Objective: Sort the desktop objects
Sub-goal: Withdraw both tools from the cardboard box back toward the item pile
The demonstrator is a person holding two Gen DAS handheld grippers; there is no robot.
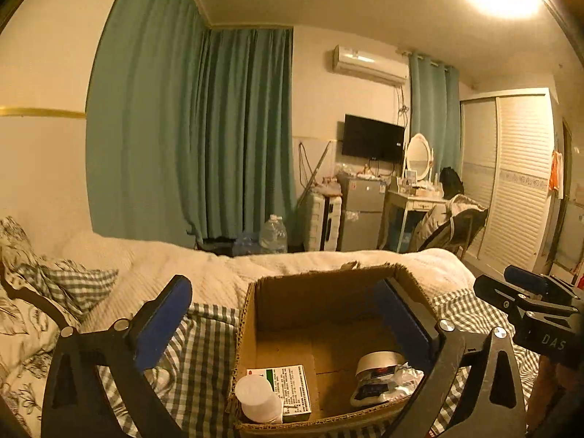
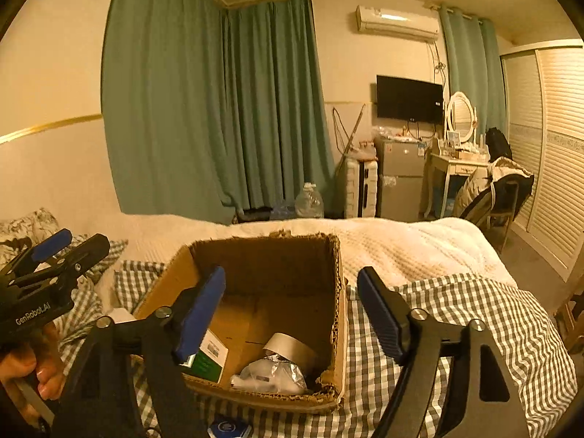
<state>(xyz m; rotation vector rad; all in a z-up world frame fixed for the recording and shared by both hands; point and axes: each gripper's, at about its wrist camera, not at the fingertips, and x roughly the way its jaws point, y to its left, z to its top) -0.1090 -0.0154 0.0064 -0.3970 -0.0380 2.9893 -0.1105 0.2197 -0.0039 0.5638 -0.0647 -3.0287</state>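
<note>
Both pairs of jaws stand spread wide with nothing between their blue pads: the left gripper (image 1: pixel 281 323) frames the near left part of the cardboard box (image 1: pixel 252 328), the right gripper (image 2: pixel 292 310) straddles its right wall, and neither touches it. No earlier view is there to compare, so only this released state can be told.

Inside the box, a white and green carton (image 1: pixel 292 387) lies at the near left corner with a white-capped bottle (image 1: pixel 257 398) against it; a roll of silver tape (image 2: pixel 292 346) and a crinkled clear packet (image 2: pixel 273 372) lie at the near right corner. The box rests on the checked blanket (image 2: pixel 456 314) near the foot edge of the bed. A small dark blue item (image 2: pixel 228 429) lies on the blanket just outside the box's near wall; what it is I cannot tell.

That item looks the likeliest thing left to sort. To do it well, I would lower one gripper straight onto it, keep the jaws wide until both pads pass its sides, press lightly into the soft bedding, and hold the other gripper clear of the rim.
</note>
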